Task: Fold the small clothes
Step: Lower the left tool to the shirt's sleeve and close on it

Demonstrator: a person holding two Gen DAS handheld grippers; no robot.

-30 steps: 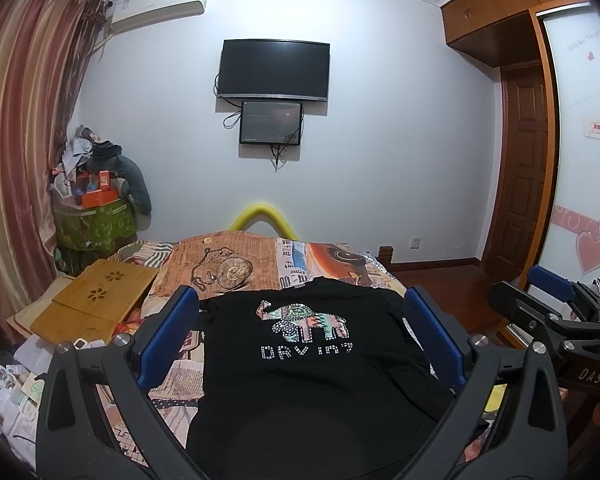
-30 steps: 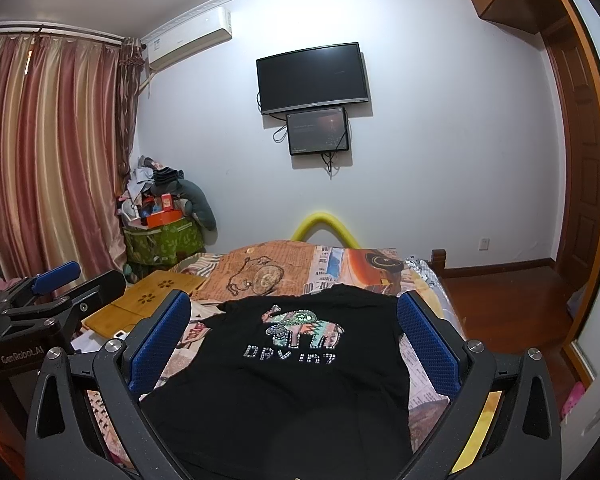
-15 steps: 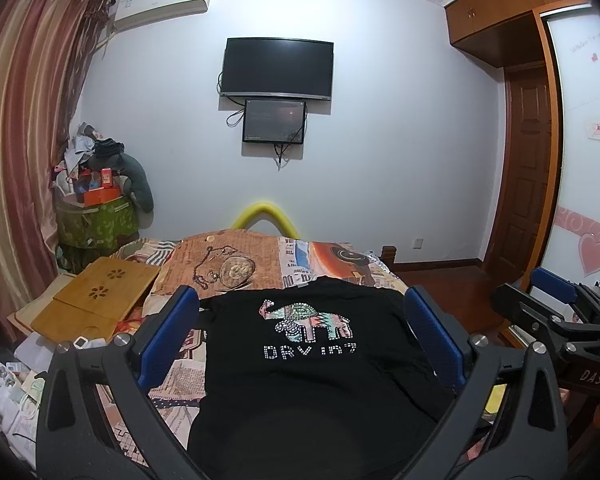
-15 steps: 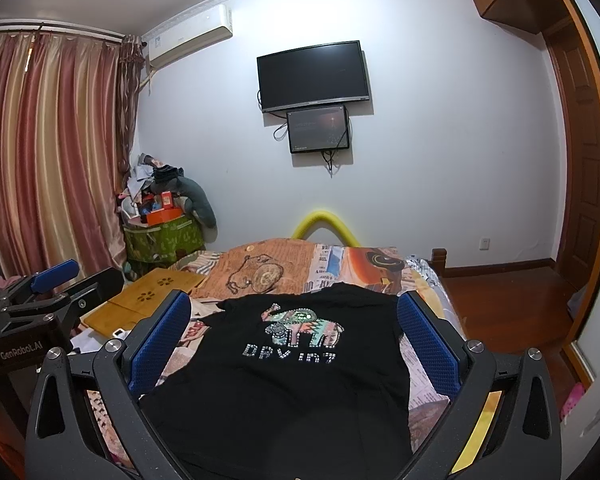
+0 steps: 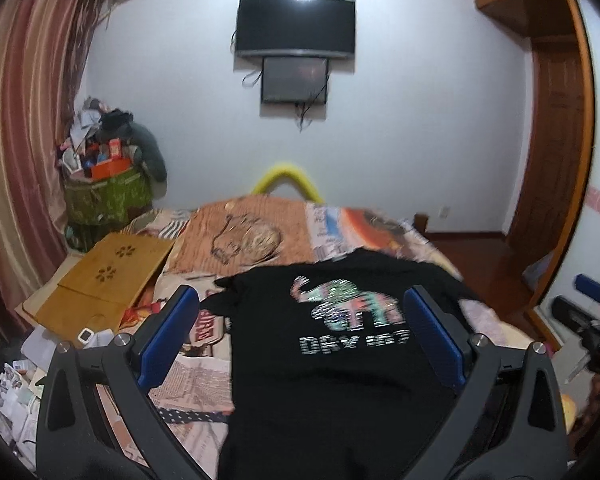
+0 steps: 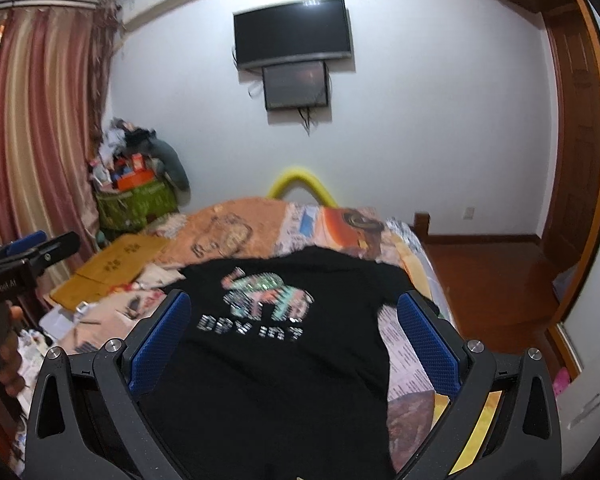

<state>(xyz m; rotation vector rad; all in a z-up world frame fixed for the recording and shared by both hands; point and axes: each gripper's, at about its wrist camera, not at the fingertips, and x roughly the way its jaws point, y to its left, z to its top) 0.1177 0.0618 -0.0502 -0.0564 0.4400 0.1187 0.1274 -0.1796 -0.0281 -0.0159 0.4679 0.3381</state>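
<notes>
A black T-shirt (image 5: 340, 360) lies spread flat, print side up, on the patterned bedspread (image 5: 252, 236), its elephant print (image 5: 346, 306) and lettering facing the ceiling and its far edge pointing away toward the wall-mounted TV (image 5: 296, 26); laid out like this, both side edges are reachable, which suits a first fold. The left gripper (image 5: 300, 340) hangs above the near half of the shirt with its 2 blue-padded fingers (image 5: 168, 336) spread wide and nothing between them, the left pad over the bedspread just outside the shirt's left edge, the right pad over black cloth. The right gripper (image 6: 292, 340) is likewise parted wide and empty, its fingers straddling the shirt's body ahead of it, with the shirt's right edge and sleeve near its right pad (image 6: 428, 340). Both views are motion-blurred, so whether either tool already brushes the fabric is hard to say; they appear clear of it. Holding both jaws apart above opposite sides probably readies a paired pinch of the edges. No fold shows yet, so the task looks to be at its very beginning. A wooden lap tray (image 5: 104, 276) lies well off to the left, out of the way.
</notes>
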